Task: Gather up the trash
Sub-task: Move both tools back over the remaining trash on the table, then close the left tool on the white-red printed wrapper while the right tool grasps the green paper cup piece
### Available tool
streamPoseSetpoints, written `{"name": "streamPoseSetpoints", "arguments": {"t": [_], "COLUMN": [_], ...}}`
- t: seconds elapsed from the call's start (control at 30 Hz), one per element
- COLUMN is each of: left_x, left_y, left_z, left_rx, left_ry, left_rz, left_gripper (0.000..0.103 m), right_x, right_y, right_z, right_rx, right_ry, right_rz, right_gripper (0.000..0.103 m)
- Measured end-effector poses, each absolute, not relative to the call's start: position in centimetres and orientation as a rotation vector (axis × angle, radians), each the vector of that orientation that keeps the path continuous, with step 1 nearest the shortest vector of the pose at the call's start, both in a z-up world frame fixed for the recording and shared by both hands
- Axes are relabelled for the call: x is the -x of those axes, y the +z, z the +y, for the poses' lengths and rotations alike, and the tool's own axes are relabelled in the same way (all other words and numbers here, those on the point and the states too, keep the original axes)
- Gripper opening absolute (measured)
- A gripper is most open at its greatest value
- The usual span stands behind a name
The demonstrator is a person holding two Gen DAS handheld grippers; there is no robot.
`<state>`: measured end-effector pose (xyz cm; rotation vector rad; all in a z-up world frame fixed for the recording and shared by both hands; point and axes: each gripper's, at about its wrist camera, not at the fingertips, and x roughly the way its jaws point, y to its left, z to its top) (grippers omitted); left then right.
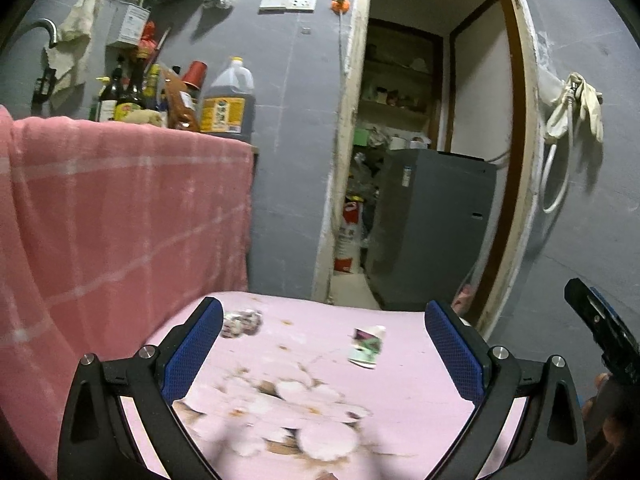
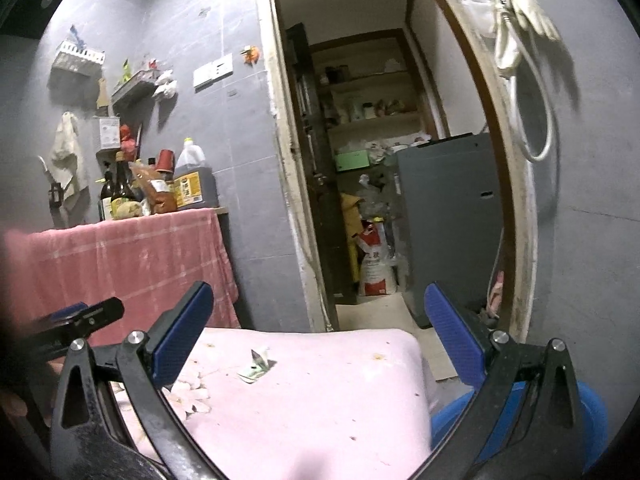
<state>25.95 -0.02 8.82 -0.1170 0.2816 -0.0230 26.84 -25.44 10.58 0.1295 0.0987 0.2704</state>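
Observation:
A small crumpled wrapper (image 1: 367,346) lies on the pink flowered tablecloth (image 1: 400,400), ahead and between my left gripper's fingers. A crumpled grey wad (image 1: 242,322) lies near the table's far left edge, beside the left fingertip. My left gripper (image 1: 324,344) is open and empty above the table. In the right wrist view the same wrapper (image 2: 256,366) lies on the tablecloth (image 2: 320,400), left of centre. My right gripper (image 2: 316,336) is open and empty, held above the table's near side. The left gripper's tip (image 2: 80,316) shows at the left.
A counter draped in a pink towel (image 1: 120,220) stands at the left, with bottles and an oil jug (image 1: 228,100) on top. An open doorway (image 1: 420,140) ahead shows a grey appliance (image 1: 432,232) and sacks. A blue bin (image 2: 520,420) sits under the right gripper.

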Motion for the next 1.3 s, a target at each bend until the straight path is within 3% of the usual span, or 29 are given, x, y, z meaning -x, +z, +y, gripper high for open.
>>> {"name": "streamPoseSetpoints", "arguments": {"t": [0.43,1.3], "left_x": [-28.0,-39.5], "left_y": [7.7,2.1], "left_z": [5.5,9.0], "left_rx": [0.098,0.104], "left_ry": [0.065,0.035], "left_rz": [0.323,0.670], "left_gripper": [0.099,0.099], "right_x": [-33.0,-43.8], "right_y": [10.9,2.7], "right_z": [-21.7,-15.2], "right_rx": [-0.131,0.072], "right_ry": [0.353,0.416], "right_rz": [0.188,0.715], "right_gripper": [0.103,0.103]}}
